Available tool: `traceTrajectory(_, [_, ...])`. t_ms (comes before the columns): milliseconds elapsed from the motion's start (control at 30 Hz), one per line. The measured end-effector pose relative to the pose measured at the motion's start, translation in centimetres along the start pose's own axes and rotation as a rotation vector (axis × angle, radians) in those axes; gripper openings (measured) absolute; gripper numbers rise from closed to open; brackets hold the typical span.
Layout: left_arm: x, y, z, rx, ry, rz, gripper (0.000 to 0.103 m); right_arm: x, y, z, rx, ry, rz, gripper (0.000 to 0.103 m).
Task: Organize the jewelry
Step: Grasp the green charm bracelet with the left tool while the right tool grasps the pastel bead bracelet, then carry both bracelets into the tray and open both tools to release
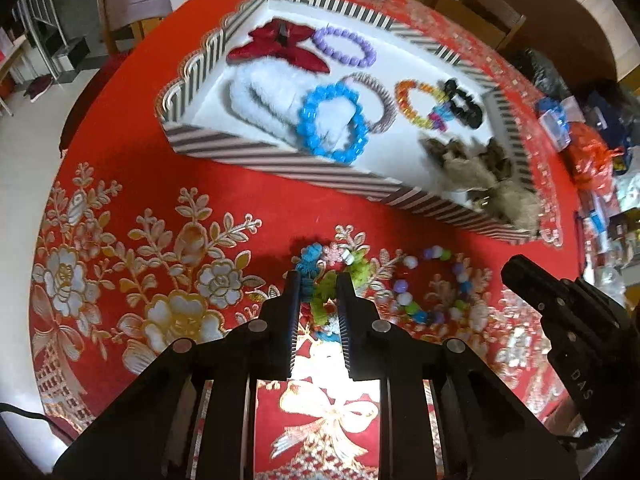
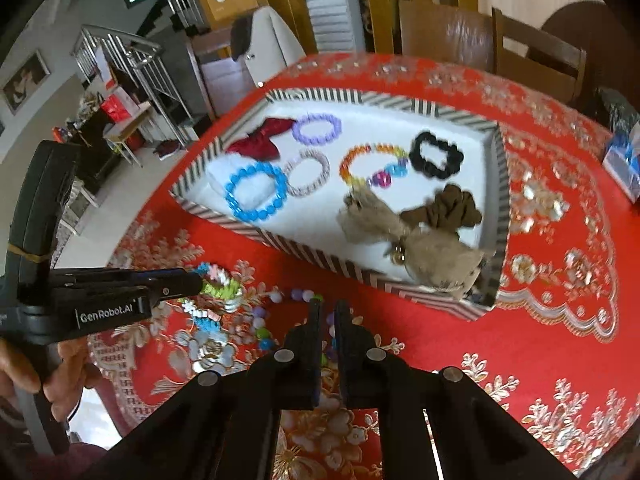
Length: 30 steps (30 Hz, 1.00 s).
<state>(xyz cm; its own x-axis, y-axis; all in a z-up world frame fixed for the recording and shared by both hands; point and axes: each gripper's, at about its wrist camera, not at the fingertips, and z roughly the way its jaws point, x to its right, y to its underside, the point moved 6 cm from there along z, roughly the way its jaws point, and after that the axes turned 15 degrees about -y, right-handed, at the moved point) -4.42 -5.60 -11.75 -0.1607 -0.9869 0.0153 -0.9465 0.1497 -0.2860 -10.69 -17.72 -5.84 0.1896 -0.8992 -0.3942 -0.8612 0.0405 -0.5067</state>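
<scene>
We are pinching the fuzzy, looped green-blue scrunchie [image 1: 320, 296] in our left gripper [image 1: 319, 280]; our right gripper [image 2: 328, 308] is clamping the round-beaded pastel bracelet [image 2: 296, 312].

free: red tablecloth [image 1: 132, 184] left | blocked: striped box wall [image 1: 288, 162] ahead

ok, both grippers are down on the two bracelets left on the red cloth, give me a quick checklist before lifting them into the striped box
1. Left gripper closed on the green and blue fuzzy bracelet: ok.
2. Right gripper shut on the pastel bead bracelet: cannot tell, beads lie at its tips.
3. Two bracelets apart on the red embroidered tablecloth: ok.
4. Free white floor in the striped cardboard box: ok, between the blue bead bracelet and the beige fur clip.
5. Grippers clear of each other: ok.
</scene>
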Motion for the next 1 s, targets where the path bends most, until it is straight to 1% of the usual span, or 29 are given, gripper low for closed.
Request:
traceTrajectory(167, [-1.0, -0.5, -2.3, 0.036, 0.02, -0.013, 0.016, 0.0, 0.5, 0.9, -0.033, -0.026, 0.008, 0.006])
traceTrajectory(200, [-1.2, -0.5, -2.7, 0.04, 0.024, -0.019, 0.016, 0.1, 0.8, 1.7, -0.063, -0.038, 0.016, 0.006])
traceTrajectory(233, [-1.6, -0.3, -3.2, 0.046, 0.027, -0.025, 0.016, 0.4, 1.0, 2.3, -0.086, -0.025, 0.019, 0.006])
traceTrajectory(267, [-1.9, -0.2, -3.6, 0.051, 0.028, -0.03, 0.016, 0.7, 1.1, 2.6, -0.097, 0.0, 0.016, 0.007])
traceTrajectory(300, [-1.9, -0.3, -4.0, 0.057, 0.028, -0.037, 0.016, 1.0, 1.2, 3.1, -0.106, 0.029, 0.005, 0.012])
traceTrajectory(333, [-2.1, -0.3, -4.3, 0.059, 0.026, -0.04, 0.016, 1.1, 1.3, 3.6, -0.113, 0.037, -0.004, 0.016])
traceTrajectory(367, [-2.1, -0.4, -4.4, 0.061, 0.023, -0.043, 0.016, 1.3, 1.2, 3.9, -0.121, 0.033, -0.006, 0.023])
traceTrajectory(400, [-2.2, -0.4, -4.7, 0.067, 0.02, -0.045, 0.016, 1.4, 1.2, 4.5, -0.13, 0.015, -0.006, 0.024])
traceTrajectory(533, [-3.0, -0.1, -5.2, 0.079, 0.004, -0.053, 0.016, 1.0, 1.0, 6.0, -0.165, 0.011, -0.056, 0.024])
traceTrajectory(600, [-3.3, 0.0, -5.2, 0.074, 0.004, -0.059, 0.016, 0.8, 0.9, 6.4, -0.158, 0.03, -0.104, 0.023])
traceTrajectory(633, [-3.4, 0.2, -5.1, 0.071, 0.004, -0.058, 0.016, 0.8, 0.8, 6.5, -0.162, 0.039, -0.113, 0.02])
traceTrajectory(667, [-3.4, 0.2, -5.1, 0.07, 0.003, -0.058, 0.016, 1.0, 0.8, 6.5, -0.167, 0.044, -0.11, 0.01])
traceTrajectory(700, [-3.4, 0.2, -5.0, 0.068, 0.002, -0.058, 0.016, 1.2, 0.7, 6.3, -0.167, 0.022, -0.089, 0.009])
traceTrajectory(767, [-3.5, 0.3, -5.1, 0.067, 0.004, -0.061, 0.016, 1.4, 0.6, 5.3, -0.142, -0.003, -0.059, 0.009])
traceTrajectory(900, [-3.6, 0.1, -5.7, 0.077, 0.008, -0.065, 0.016, 0.5, -0.5, 1.5, -0.047, -0.072, -0.023, 0.009])
traceTrajectory(1000, [-3.4, -0.2, -6.4, 0.093, 0.009, -0.062, 0.016, -0.4, -1.7, -0.5, -0.001, -0.079, -0.036, 0.009])
